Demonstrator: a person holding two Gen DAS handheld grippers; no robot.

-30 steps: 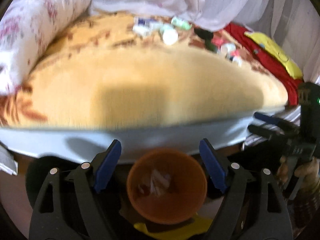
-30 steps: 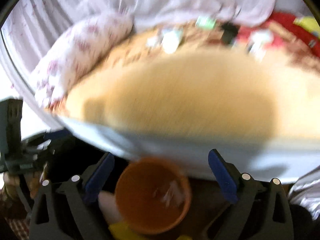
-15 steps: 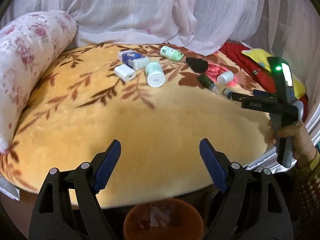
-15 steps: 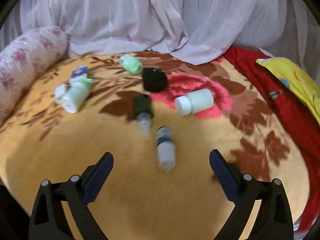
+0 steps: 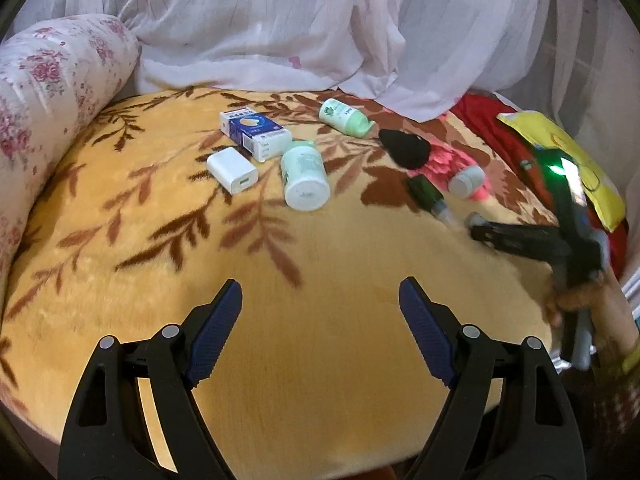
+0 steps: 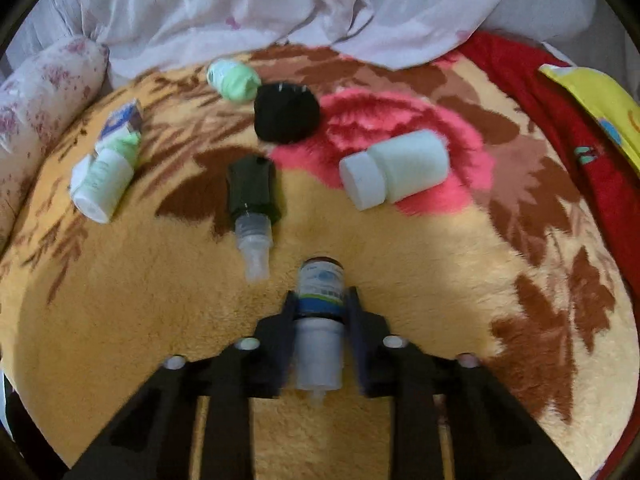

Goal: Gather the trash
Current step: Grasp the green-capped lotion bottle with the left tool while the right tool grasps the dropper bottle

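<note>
Plush, fuzzy fleece blanket — matt; sheer, creased white curtain cloth; smooth plastic bottle with matt cap; glossy cardboard box — black plastic gripper fingers

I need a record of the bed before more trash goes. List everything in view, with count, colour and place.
small bottle: 1, blue-and-white label, white cap, lying on the blanket between the right gripper's pads
dark bottle: 1, dark green, clear nozzle, left of it
white jar: 1, white, on the pink flower
black cap: 1, black, mid blanket
green bottles: 2, pale green, one mid blanket, one farther back
box: 1, blue and white, back left
charger: 1, white, beside the box
blanket: 1, yellow with brown leaves
bolster: 1, floral white, left
curtain: 1, white, behind
red cloth: 1, right
yellow cushion: 1, right
left gripper: open, empty
right gripper: shut on the small bottle
hand: 1, holding the right gripper
</note>
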